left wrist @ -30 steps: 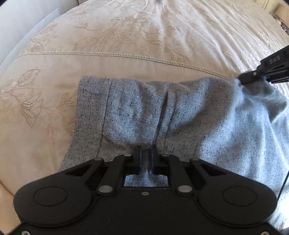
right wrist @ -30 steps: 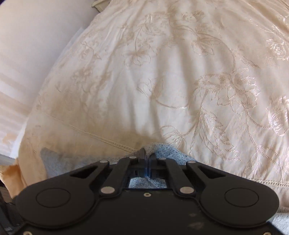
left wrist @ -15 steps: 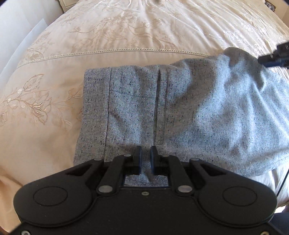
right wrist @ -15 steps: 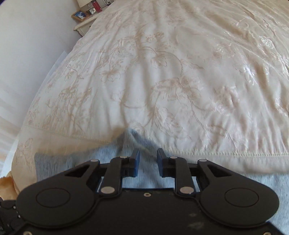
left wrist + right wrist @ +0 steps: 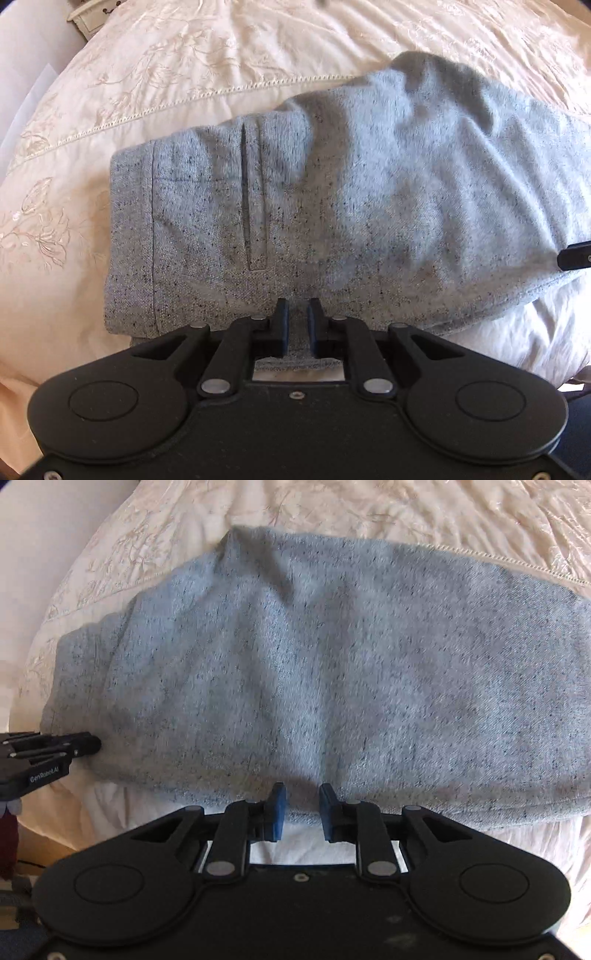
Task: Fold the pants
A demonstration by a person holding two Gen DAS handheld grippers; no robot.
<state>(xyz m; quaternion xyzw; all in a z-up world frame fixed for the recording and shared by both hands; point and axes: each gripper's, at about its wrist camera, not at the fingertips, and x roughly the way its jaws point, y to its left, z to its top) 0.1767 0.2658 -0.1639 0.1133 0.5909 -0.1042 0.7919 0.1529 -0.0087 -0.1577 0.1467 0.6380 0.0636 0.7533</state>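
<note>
Grey speckled pants [image 5: 351, 206] lie folded in a bundle on the cream embroidered bedspread [image 5: 155, 74], waistband and a pocket slit to the left. My left gripper [image 5: 295, 317] has its jaws a small gap apart, with the near edge of the pants between them. My right gripper [image 5: 301, 805] is open at the near edge of the same pants [image 5: 314, 672], the fabric lying loose in front of its blue pads [image 5: 277, 808]. The left gripper's tip shows in the right wrist view [image 5: 74, 746], and the right gripper's tip in the left wrist view [image 5: 576, 254].
The bedspread's stitched hem [image 5: 184, 96] runs behind the pants. A white nightstand [image 5: 96, 14] stands at the far left beyond the bed. A pale wall or floor [image 5: 44, 524] borders the bed on the left.
Both grippers pulled back toward the near bed edge. The right gripper opened and let the pants fold drop. The left jaws parted slightly. The far fold now lies over the bundle.
</note>
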